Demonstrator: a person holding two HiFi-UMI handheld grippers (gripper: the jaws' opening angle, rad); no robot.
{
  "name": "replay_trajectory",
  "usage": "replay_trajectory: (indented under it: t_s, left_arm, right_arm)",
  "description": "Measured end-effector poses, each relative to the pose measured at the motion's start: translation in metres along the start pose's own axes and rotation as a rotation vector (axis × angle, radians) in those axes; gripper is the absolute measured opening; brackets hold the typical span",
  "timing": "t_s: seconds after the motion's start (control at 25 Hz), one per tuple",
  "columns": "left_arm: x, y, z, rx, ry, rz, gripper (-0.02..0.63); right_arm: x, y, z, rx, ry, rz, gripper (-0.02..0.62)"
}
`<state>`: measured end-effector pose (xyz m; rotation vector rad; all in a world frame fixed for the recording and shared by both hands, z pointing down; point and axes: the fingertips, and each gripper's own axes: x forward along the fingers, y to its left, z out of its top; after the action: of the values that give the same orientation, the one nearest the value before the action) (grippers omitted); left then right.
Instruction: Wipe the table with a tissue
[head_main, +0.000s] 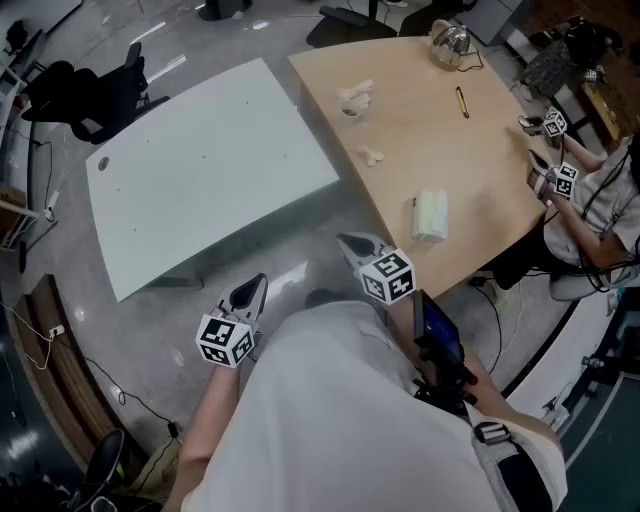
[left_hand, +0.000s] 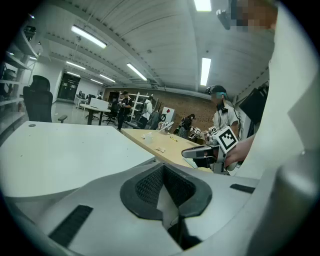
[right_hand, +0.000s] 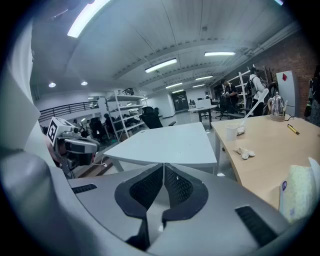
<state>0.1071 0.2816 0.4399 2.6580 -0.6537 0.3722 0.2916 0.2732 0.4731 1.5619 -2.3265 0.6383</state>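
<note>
A pale green tissue pack (head_main: 430, 215) lies on the wooden table (head_main: 480, 160) near its front edge; in the right gripper view the pack (right_hand: 297, 192) shows at the far right. My right gripper (head_main: 358, 245) hangs over the floor just short of that table's edge, shut and empty (right_hand: 163, 167). My left gripper (head_main: 248, 293) is lower left, between the two tables, also shut with nothing in it (left_hand: 163, 172). A crumpled tissue (head_main: 371, 155) lies further up the wooden table.
A white table (head_main: 200, 180) stands at the left. The wooden table also carries a cup (head_main: 352, 108), a pen (head_main: 462, 102) and a kettle (head_main: 450, 42). Another person (head_main: 600, 210) sits at its right side. A black chair (head_main: 90, 95) stands far left.
</note>
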Motion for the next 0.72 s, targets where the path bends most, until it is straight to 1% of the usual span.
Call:
replay_trajectory:
  t_s: [0.28,0.44,0.72]
  left_arm:
    - [0.037,0.034,0.028,0.017,0.019,-0.006,0.005]
    - [0.052,0.043,0.043,0.013,0.020,-0.007,0.005]
    - [0.086,0.062,0.058,0.016,0.040,-0.008,0.005]
  right_arm:
    - [0.032,-0.047,0.012,0.029,0.021,-0.039,0.020]
    - [0.039,-0.085,0.012,0.047,0.057,-0.105,0.020]
    - [0.051,-0.162,0.029,0.057,0.068,-0.217,0.020]
